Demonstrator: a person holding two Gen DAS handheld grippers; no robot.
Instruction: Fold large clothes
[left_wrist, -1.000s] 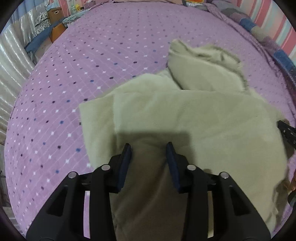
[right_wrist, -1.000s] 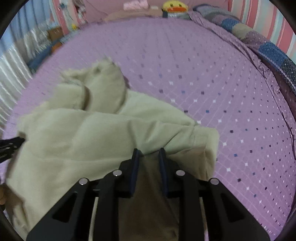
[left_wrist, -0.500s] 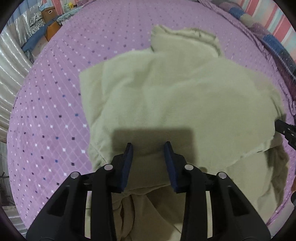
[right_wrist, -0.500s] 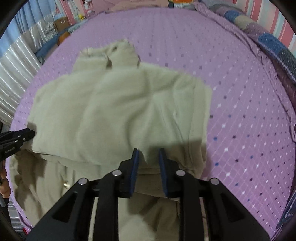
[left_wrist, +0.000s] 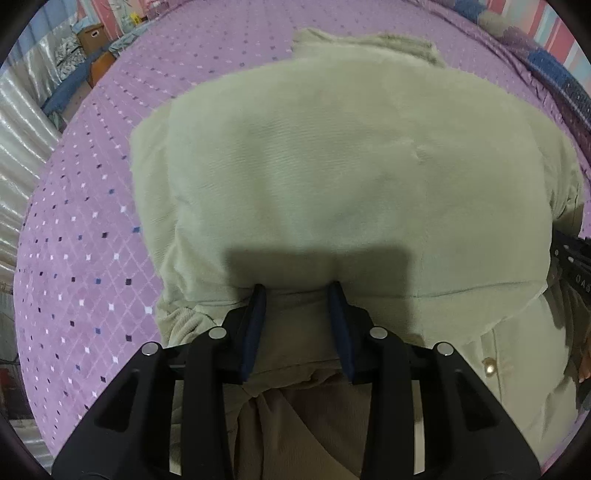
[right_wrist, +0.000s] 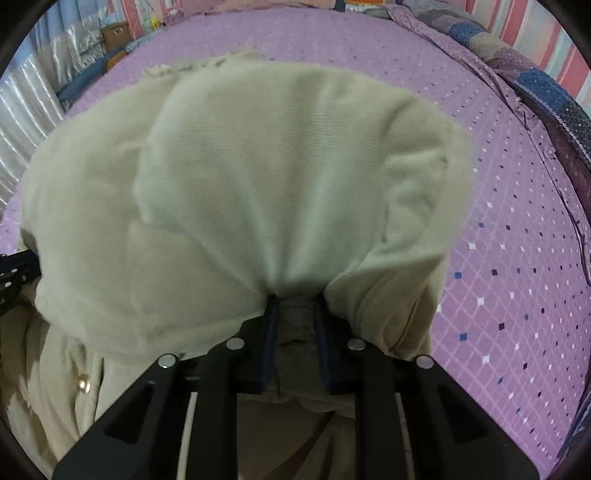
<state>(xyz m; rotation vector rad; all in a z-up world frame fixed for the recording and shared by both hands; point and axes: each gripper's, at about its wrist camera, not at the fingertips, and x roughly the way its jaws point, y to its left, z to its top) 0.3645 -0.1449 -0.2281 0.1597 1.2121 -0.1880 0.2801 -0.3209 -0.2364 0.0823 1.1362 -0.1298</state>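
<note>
**Both corners pinched, fold coming over**

Nearest me, my left gripper (left_wrist: 297, 295) is closed partway on a gathered edge of the jacket (left_wrist: 351, 155), the cloth bunched between its blue pads; I hold it there because that edge is one end of the flap I am folding. My right gripper (right_wrist: 293, 301) is narrower, clamped on a tight tuck of the same edge, and the fabric fans out from it in taut creases (a sign that the grip is bearing the flap's weight). Each gripper shows at the margin of the other's view, so the two stand apart along one hem, which keeps the flap spread rather than sagging in the middle.

Below my grippers lies the lower layer of the jacket, with a pale button (right_wrist: 84, 384) showing, so I judge the flap is being laid over the front.

Beyond the grippers the lifted panel covers most of the garment, and its far part rests on the bed (left_wrist: 92, 221). The collar end (left_wrist: 369, 40) peeks out past the panel, flat on the purple cover.

Farther off, a patchwork quilt (right_wrist: 535, 85) runs along the bed's far side, clear of the jacket.
</note>
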